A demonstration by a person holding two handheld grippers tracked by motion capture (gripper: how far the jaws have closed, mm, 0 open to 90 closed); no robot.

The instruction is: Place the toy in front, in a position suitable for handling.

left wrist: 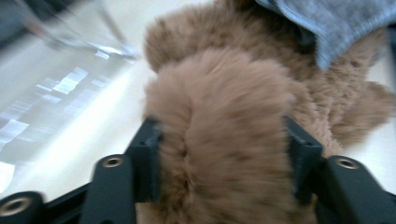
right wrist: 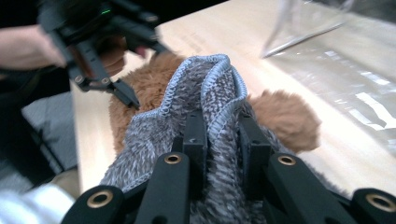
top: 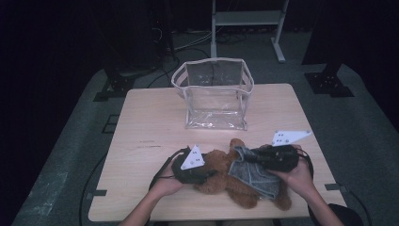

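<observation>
Fingers (right wrist: 196,135) on brown plush bear (top: 221,181), grey knit garment (top: 254,176)

- A light wooden table (top: 141,122) fills the middle of the high view.
- A clear plastic bag (top: 215,94) stands open at its upper centre.
- A brown teddy bear (top: 226,181) in a grey knitted garment (top: 254,174) lies at lower centre.

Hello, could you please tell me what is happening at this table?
A person works with a tool in each hand on a brown teddy bear lying at the near edge of the wooden table. The left tool is shut on a furry part of the bear. The right tool pinches the grey knitted garment on the bear. A clear plastic bag stands open behind, untouched.
</observation>
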